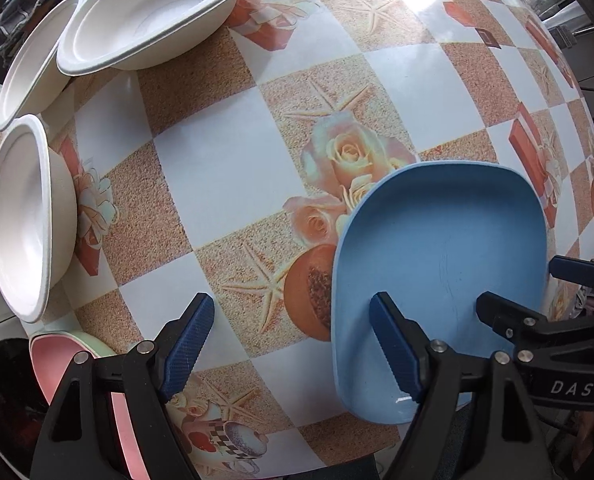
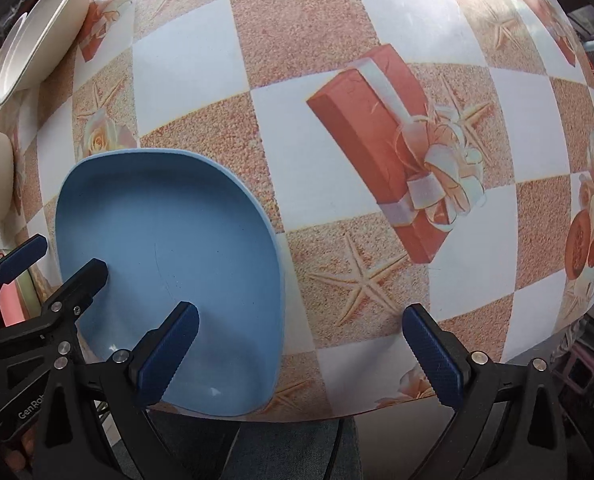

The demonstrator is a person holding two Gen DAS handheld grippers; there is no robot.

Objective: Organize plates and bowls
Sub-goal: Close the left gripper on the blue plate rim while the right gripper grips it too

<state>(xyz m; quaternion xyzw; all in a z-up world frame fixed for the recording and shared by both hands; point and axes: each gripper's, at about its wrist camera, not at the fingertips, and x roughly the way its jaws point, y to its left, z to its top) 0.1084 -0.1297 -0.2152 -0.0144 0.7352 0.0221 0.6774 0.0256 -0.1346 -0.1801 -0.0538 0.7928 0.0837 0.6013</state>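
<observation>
A blue squarish plate [image 1: 441,256] lies flat on the patterned tablecloth near the table's front edge; it also shows in the right wrist view [image 2: 169,256]. My left gripper [image 1: 293,344] is open and empty, its right finger over the plate's near-left rim. My right gripper [image 2: 301,356] is open and empty, its left finger over the plate's near part. Three white bowls [image 1: 149,12] [image 1: 33,60] [image 1: 21,216] stand at the far left. A pink plate [image 1: 53,360] on a pale green one lies at the near left.
The tablecloth [image 2: 377,32] has checks, roses and printed gift boxes. The table's front edge runs close below both grippers. The other gripper shows at the right edge of the left wrist view [image 1: 537,300] and the left edge of the right wrist view [image 2: 61,268].
</observation>
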